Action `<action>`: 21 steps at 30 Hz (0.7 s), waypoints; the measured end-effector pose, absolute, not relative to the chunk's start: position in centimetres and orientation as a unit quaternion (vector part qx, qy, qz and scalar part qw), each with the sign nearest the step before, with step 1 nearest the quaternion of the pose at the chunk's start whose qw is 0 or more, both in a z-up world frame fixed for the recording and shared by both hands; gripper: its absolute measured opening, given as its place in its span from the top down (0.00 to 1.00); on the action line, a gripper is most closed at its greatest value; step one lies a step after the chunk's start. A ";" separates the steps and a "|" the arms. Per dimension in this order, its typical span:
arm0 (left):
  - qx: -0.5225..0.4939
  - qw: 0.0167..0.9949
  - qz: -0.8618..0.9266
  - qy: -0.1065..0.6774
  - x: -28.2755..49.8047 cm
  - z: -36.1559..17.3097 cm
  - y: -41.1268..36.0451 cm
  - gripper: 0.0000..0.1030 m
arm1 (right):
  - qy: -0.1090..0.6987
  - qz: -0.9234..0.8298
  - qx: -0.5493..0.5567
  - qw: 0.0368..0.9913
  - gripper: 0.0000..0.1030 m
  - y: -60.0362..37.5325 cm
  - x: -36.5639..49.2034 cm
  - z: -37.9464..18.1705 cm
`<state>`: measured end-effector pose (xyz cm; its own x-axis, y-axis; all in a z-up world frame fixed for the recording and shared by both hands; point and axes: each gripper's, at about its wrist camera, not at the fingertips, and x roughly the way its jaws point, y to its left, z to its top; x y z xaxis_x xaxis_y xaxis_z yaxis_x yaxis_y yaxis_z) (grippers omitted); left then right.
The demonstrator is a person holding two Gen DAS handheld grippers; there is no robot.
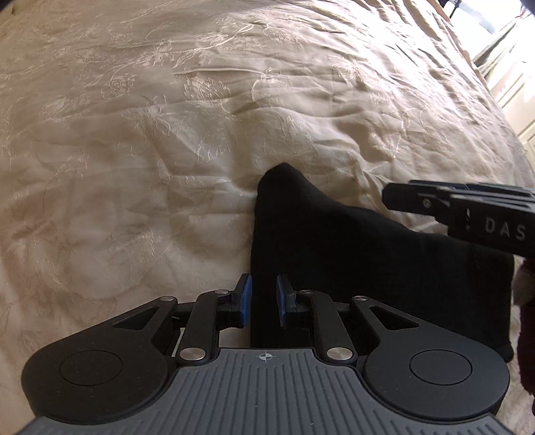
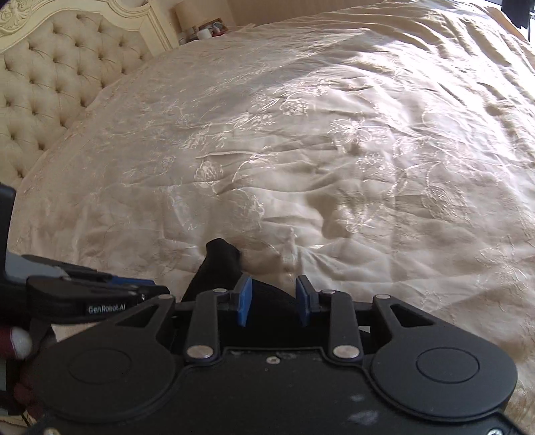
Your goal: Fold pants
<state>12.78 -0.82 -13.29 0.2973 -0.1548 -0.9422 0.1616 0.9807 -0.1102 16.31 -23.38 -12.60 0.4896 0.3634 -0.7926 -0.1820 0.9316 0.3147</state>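
Black pants [image 1: 351,254] lie folded into a compact dark bundle on the cream bedspread [image 1: 167,134], with one corner pointing away from me. My left gripper [image 1: 263,302] is open with its blue pads on either side of the bundle's left edge, not closed on it. My right gripper [image 2: 274,301] is open over the same pants [image 2: 220,267], black fabric showing between its blue pads. The right gripper also shows in the left wrist view [image 1: 468,210] at the right edge. The left gripper shows in the right wrist view [image 2: 100,294] at the lower left.
The embroidered bedspread [image 2: 334,150] covers the bed all around the pants. A tufted cream headboard [image 2: 50,83] stands at the far left, with a nightstand holding small items [image 2: 207,30] behind it. The bed's edge and bright floor [image 1: 511,83] lie at the right.
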 end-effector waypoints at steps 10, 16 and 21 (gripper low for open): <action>-0.041 0.803 -0.058 0.592 11.1 -14.6 1.7 0.85 | 0.517 0.224 0.047 0.825 0.67 -17.9 20.4 -14.8; -0.053 0.807 -0.037 0.587 11.2 -14.5 3.3 0.85 | 0.531 0.242 0.024 0.812 0.63 -15.4 22.3 -16.4; -0.063 0.808 -0.027 0.585 10.7 -14.5 4.0 0.85 | 0.546 0.238 0.025 0.803 0.61 -14.7 23.3 -17.4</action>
